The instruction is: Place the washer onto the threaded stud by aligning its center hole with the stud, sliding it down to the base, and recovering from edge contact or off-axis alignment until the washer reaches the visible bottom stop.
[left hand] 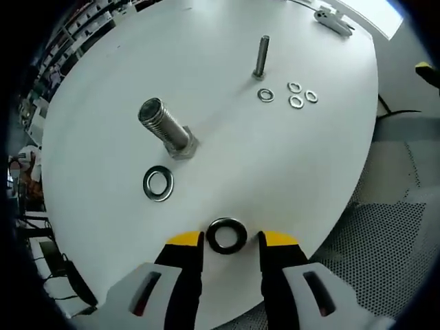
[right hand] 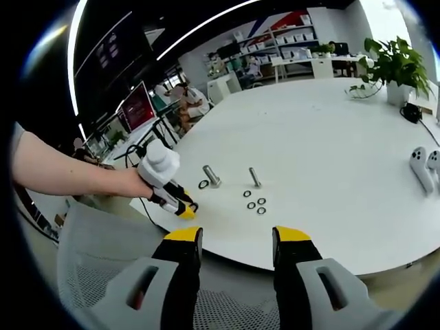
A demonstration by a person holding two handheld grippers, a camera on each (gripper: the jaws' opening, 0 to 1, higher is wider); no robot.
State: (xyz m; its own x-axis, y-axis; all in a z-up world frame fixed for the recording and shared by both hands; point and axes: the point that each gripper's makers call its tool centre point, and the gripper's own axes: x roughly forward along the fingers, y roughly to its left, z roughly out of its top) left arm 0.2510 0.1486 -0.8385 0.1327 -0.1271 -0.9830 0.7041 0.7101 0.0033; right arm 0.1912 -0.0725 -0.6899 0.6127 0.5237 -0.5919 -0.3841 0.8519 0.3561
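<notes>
In the left gripper view, a large threaded stud (left hand: 167,128) stands on the white table (left hand: 275,158), its hex base down. A bright washer (left hand: 158,183) lies flat just in front of it. A darker washer (left hand: 227,235) lies near the table's edge, right between the yellow tips of my left gripper (left hand: 231,239), which is open around it. A thin stud (left hand: 261,56) stands farther off. In the right gripper view my right gripper (right hand: 237,235) is open, held off the table's edge with nothing in it. There the left gripper (right hand: 180,206), held by a hand, rests at the table edge.
Several small washers (left hand: 295,95) lie beside the thin stud. A mesh chair (left hand: 385,254) sits under the table edge. In the right gripper view a potted plant (right hand: 395,65) and white controllers (right hand: 425,168) are on the far right of the table (right hand: 330,137).
</notes>
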